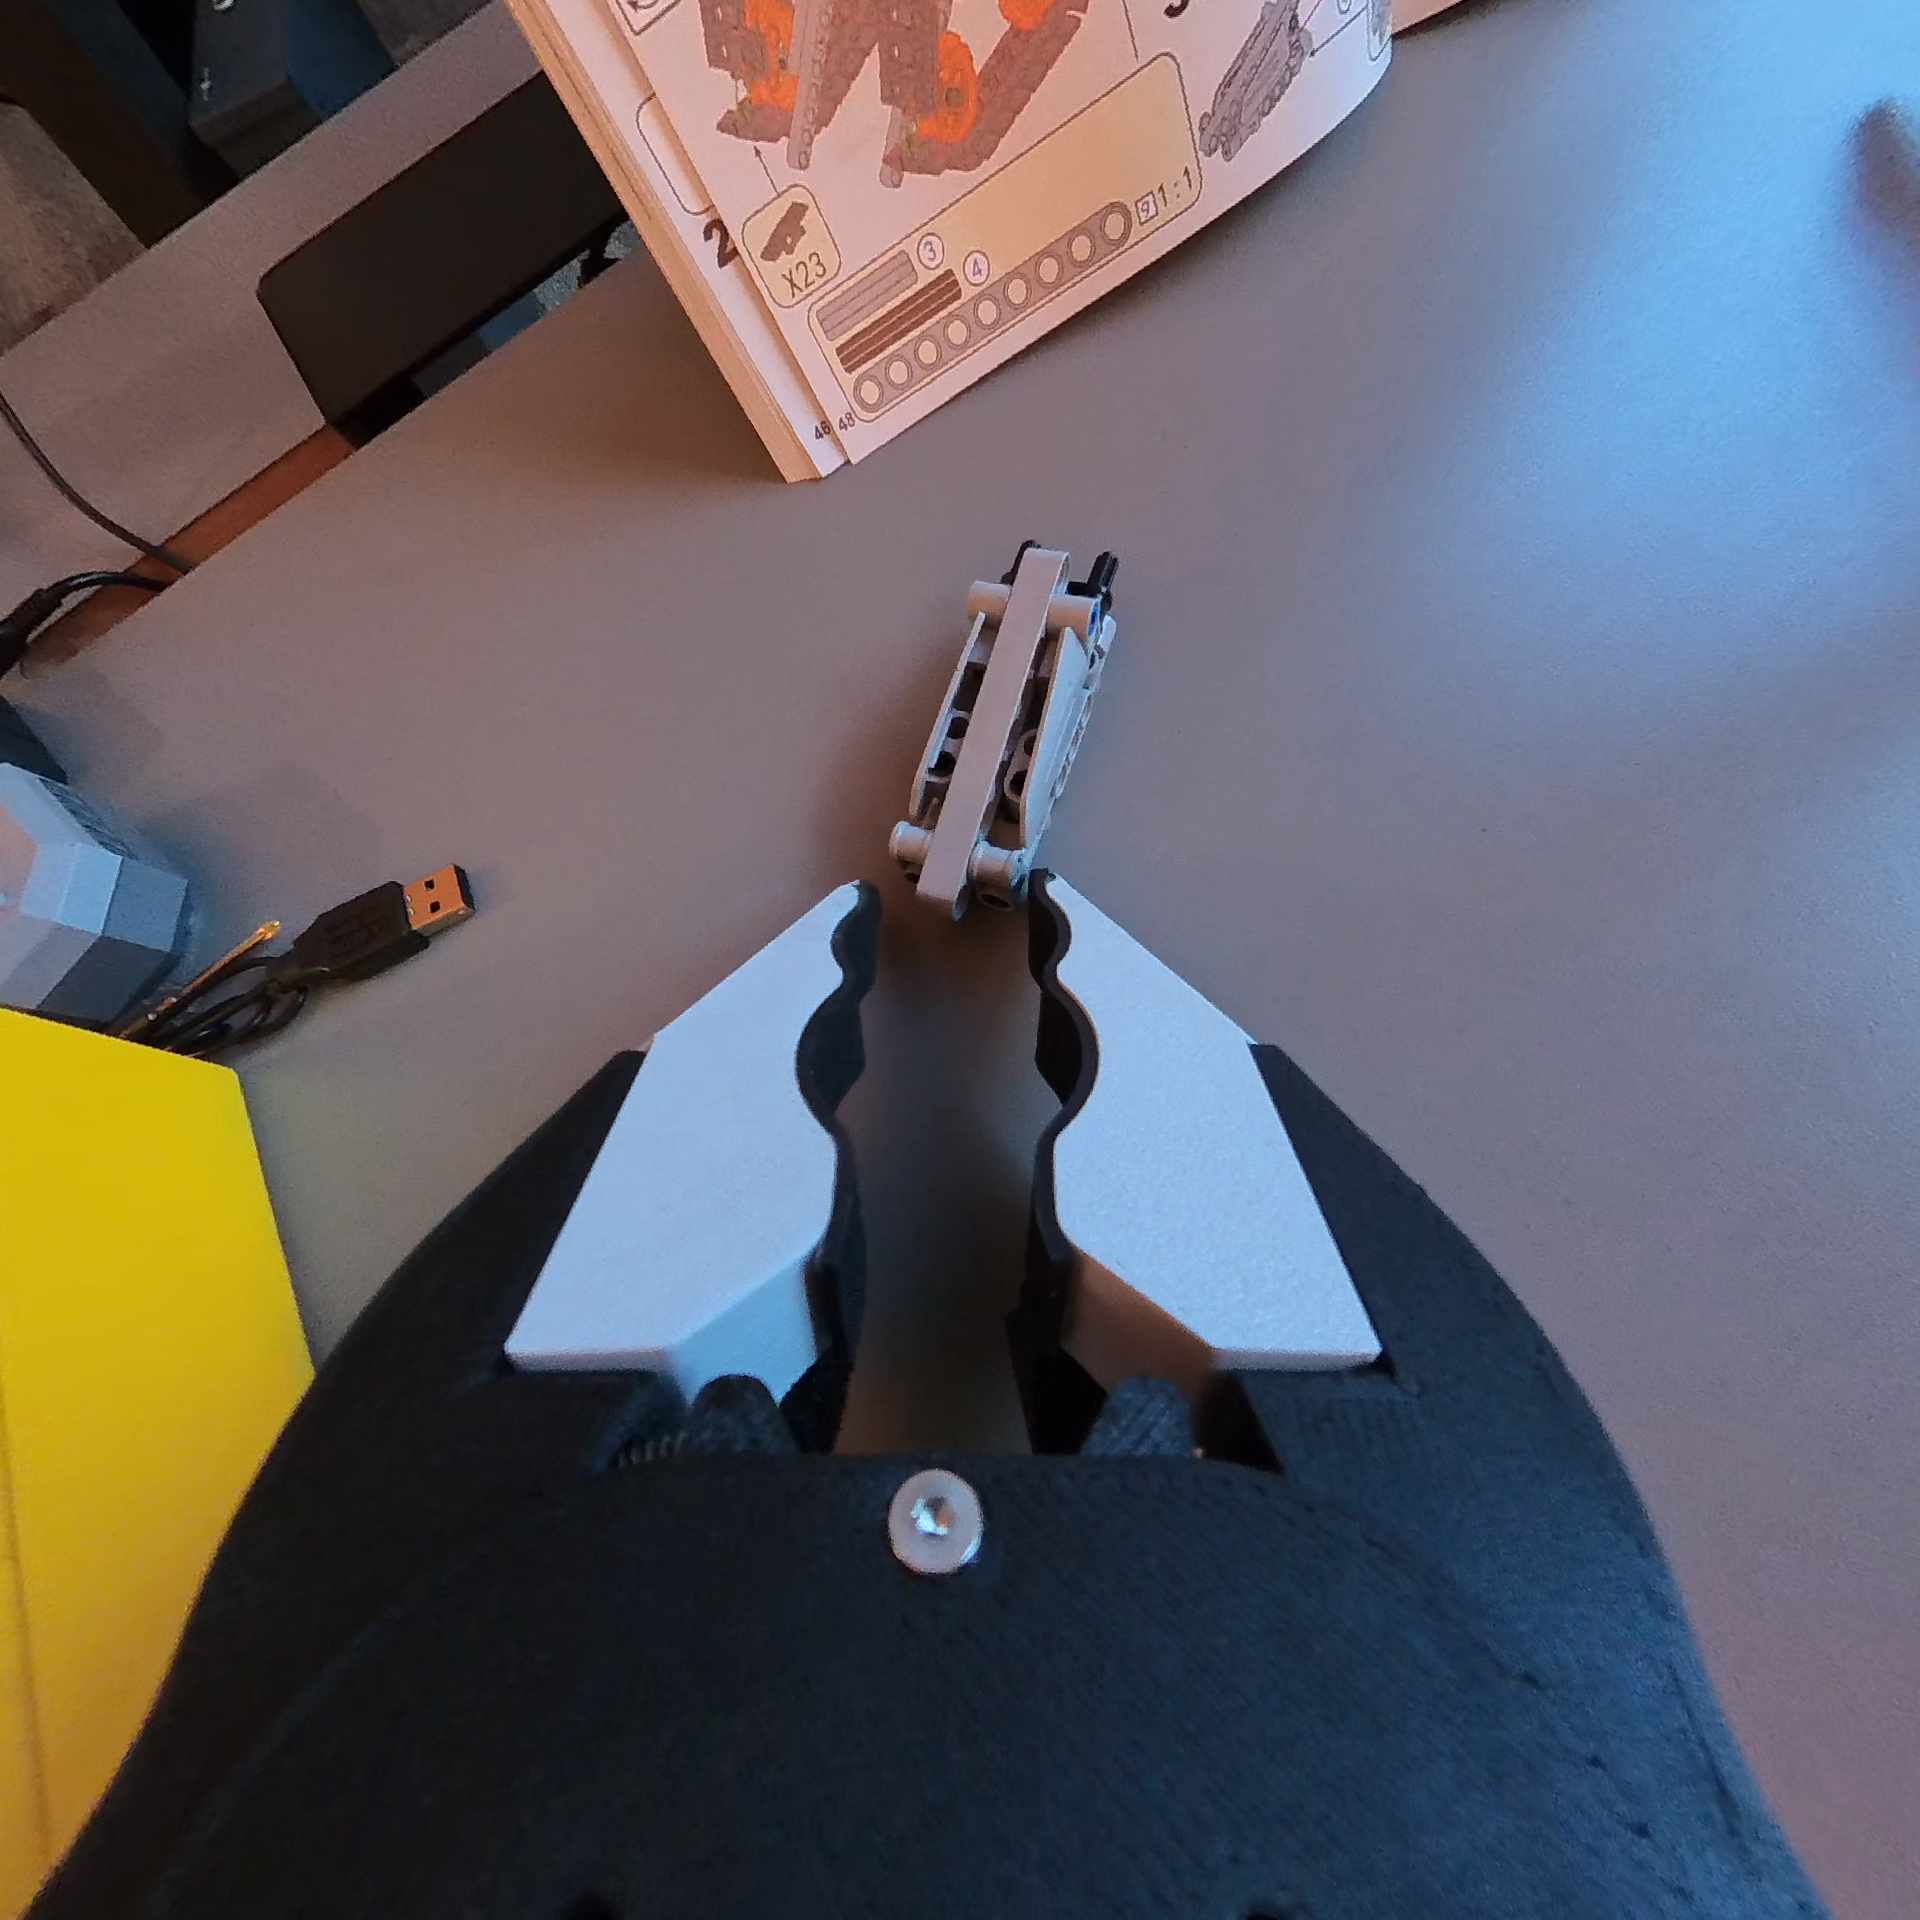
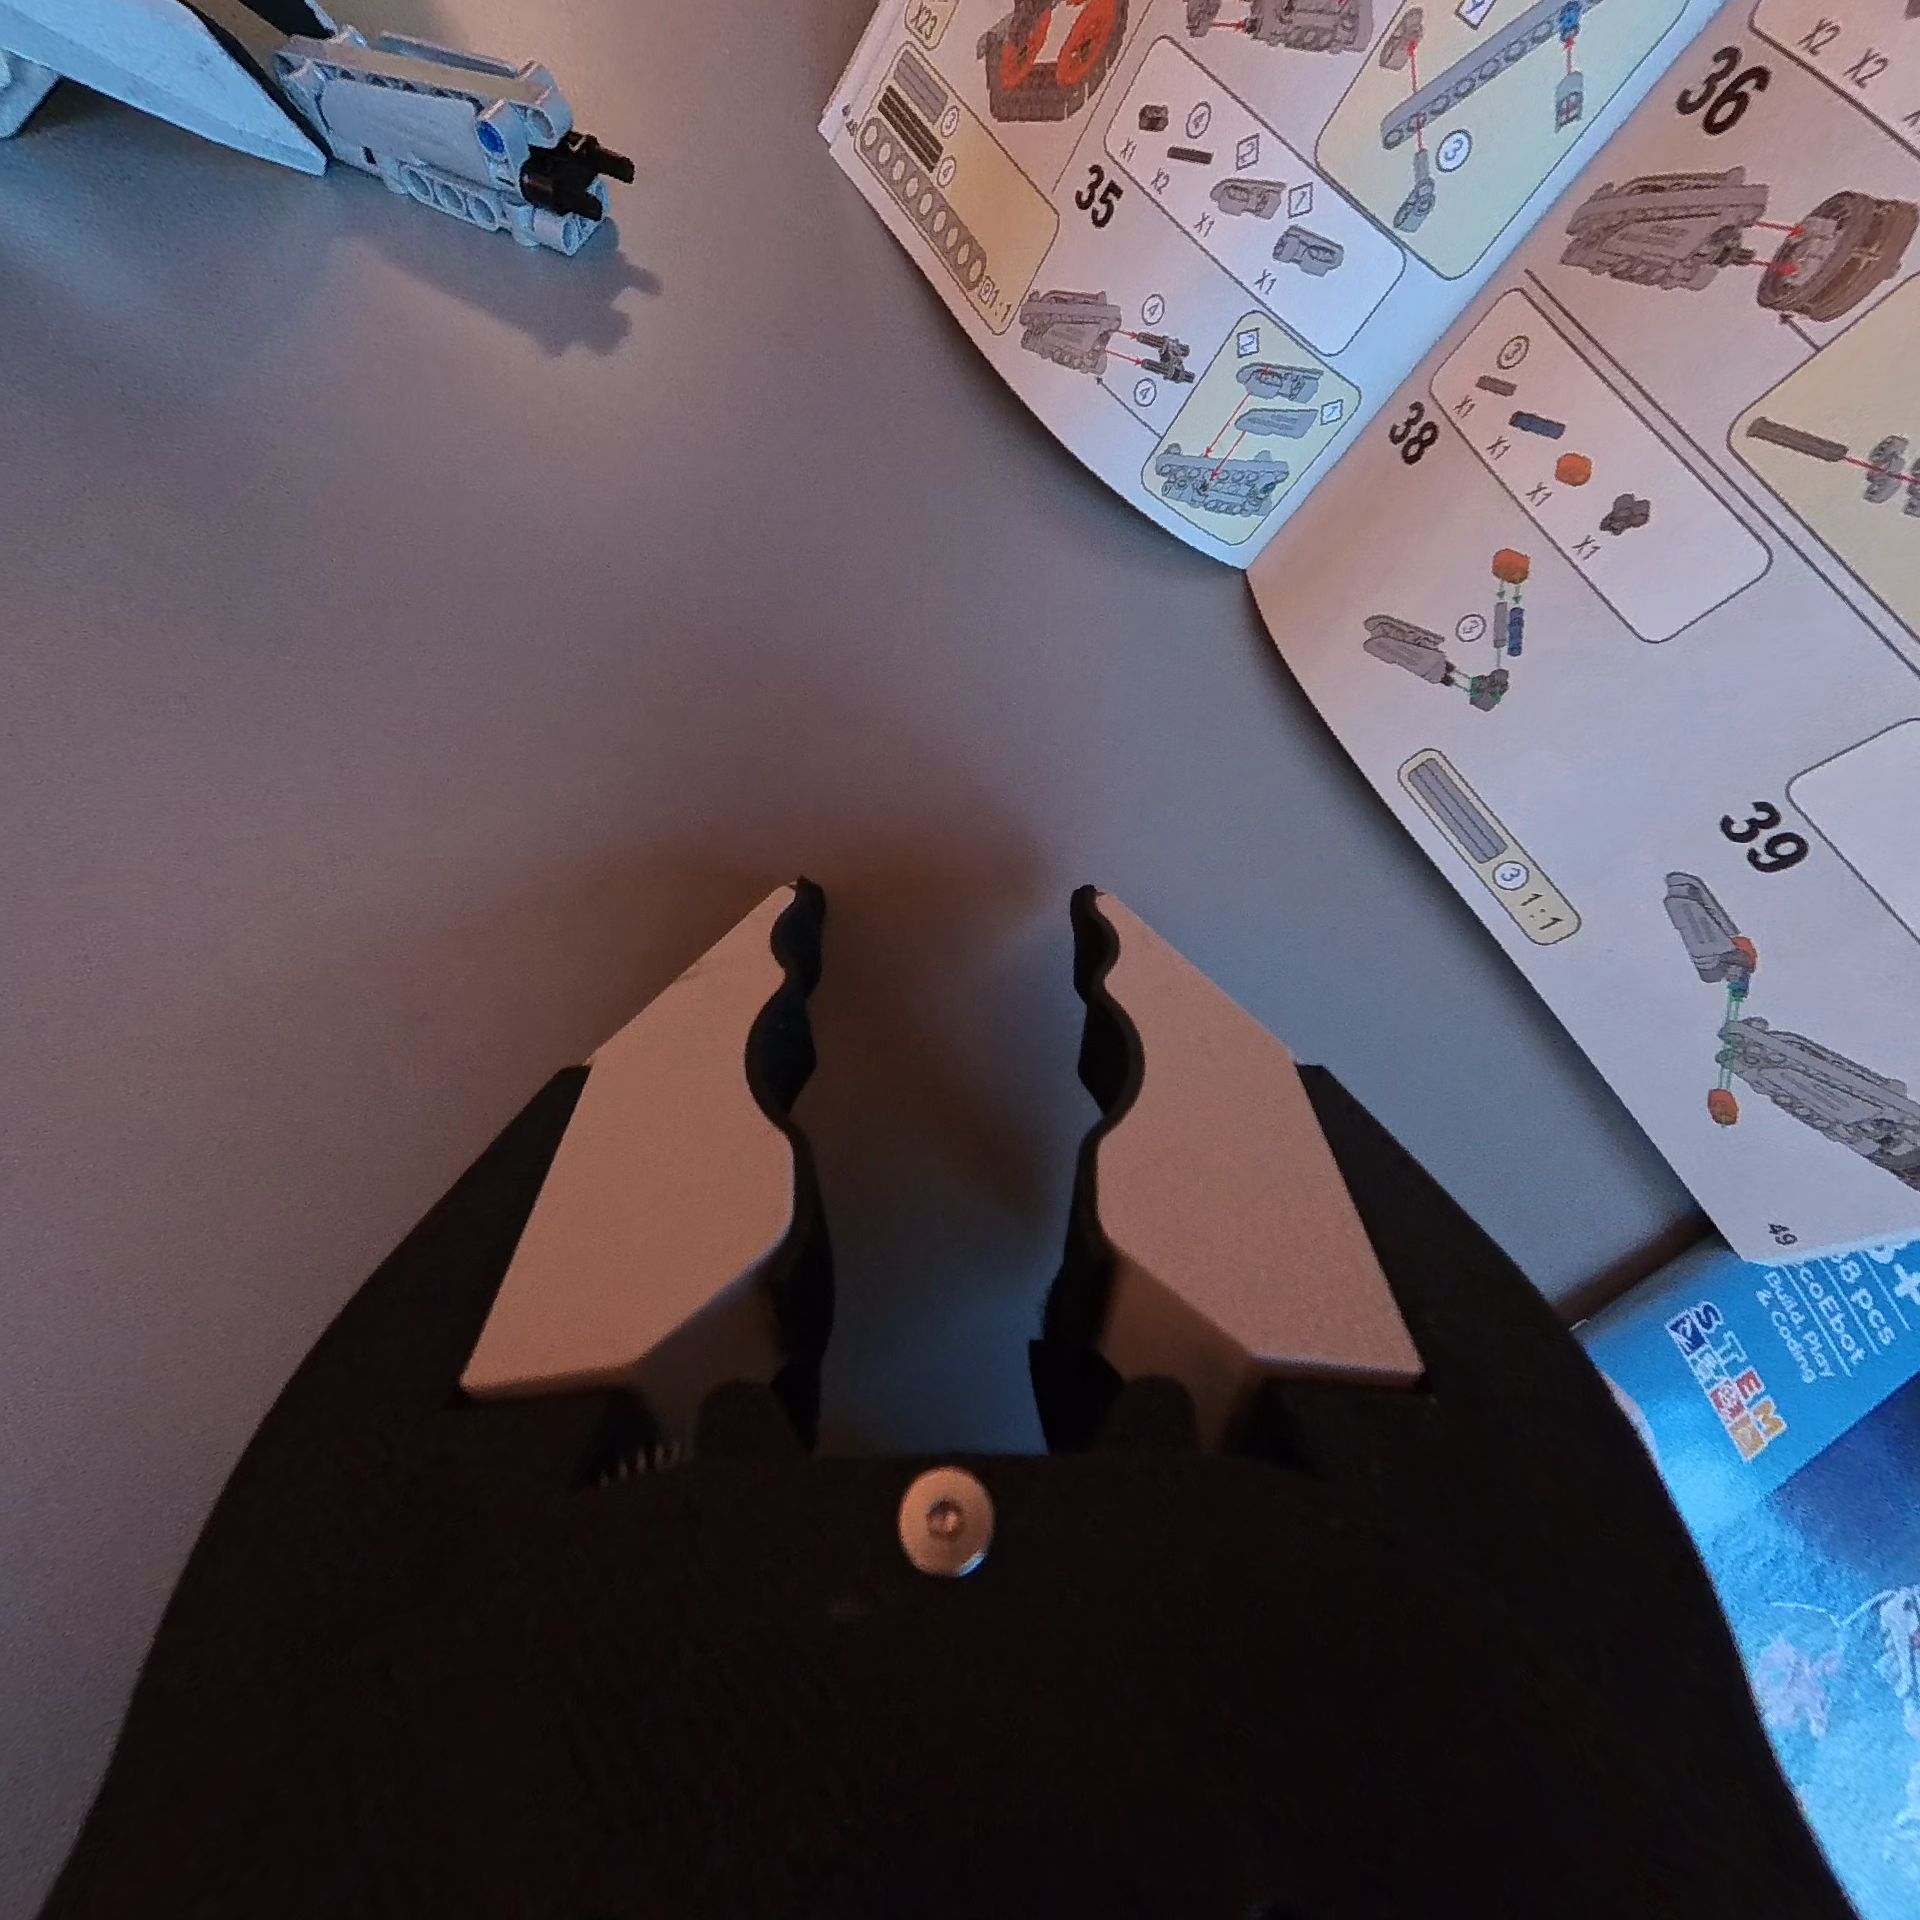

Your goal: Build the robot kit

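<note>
A grey brick assembly with black pins at its far end points away from my left gripper. The fingertips are shut on its near end. In the right wrist view the same assembly sticks out from the left gripper's white finger at the top left and casts a shadow on the grey table. My right gripper is open and empty, low over bare table. It is well short of the assembly and left of the open instruction booklet.
The instruction booklet lies open at the far side of the table. A blue box lies at the right, under the booklet's corner. A yellow box, a USB cable and a grey-white block are at the left. My right fingertips sit around 25 cm from my left ones.
</note>
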